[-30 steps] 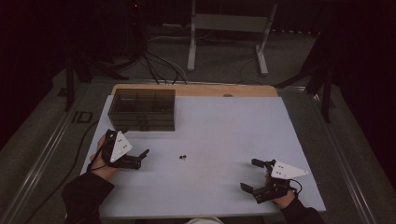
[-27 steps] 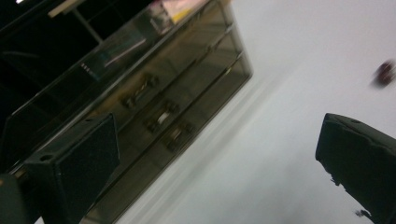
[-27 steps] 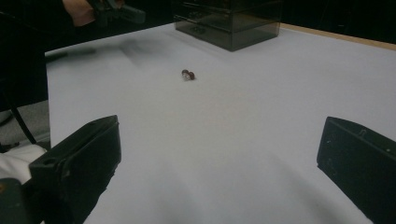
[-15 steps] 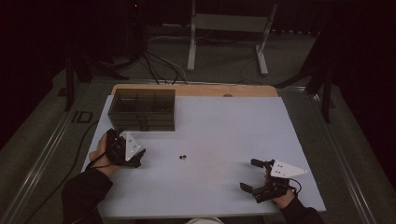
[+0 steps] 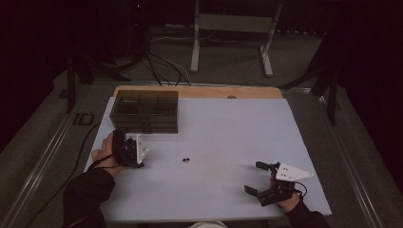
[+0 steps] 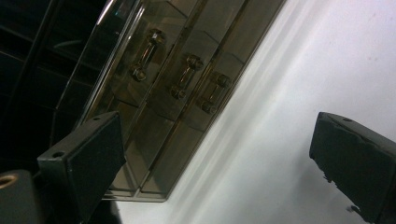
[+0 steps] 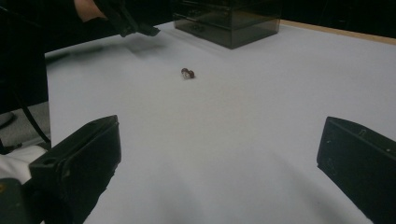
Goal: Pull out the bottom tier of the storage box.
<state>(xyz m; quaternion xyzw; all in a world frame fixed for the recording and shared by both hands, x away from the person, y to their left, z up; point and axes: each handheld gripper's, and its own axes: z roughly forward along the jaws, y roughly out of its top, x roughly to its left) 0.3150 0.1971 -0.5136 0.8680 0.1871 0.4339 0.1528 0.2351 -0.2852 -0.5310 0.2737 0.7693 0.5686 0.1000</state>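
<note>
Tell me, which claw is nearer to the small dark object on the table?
Left. The left claw is just left of the small dark object; the right claw is farther away, to its right and nearer the person.

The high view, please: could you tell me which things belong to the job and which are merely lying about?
In use: left gripper, open, pointing at the smoky drawer box; small dark piece; right gripper, open.
Lying about: floor cables, metal stand.

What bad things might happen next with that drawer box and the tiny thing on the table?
1. The left hand-held gripper is open and aimed at the drawer box. Its handles are small and sit close together, so it might grab the wrong one.
2. The box looks light, so pulling a drawer might drag it along.
3. The tiny thing lies loose on the table; a bump could roll it away.
</note>
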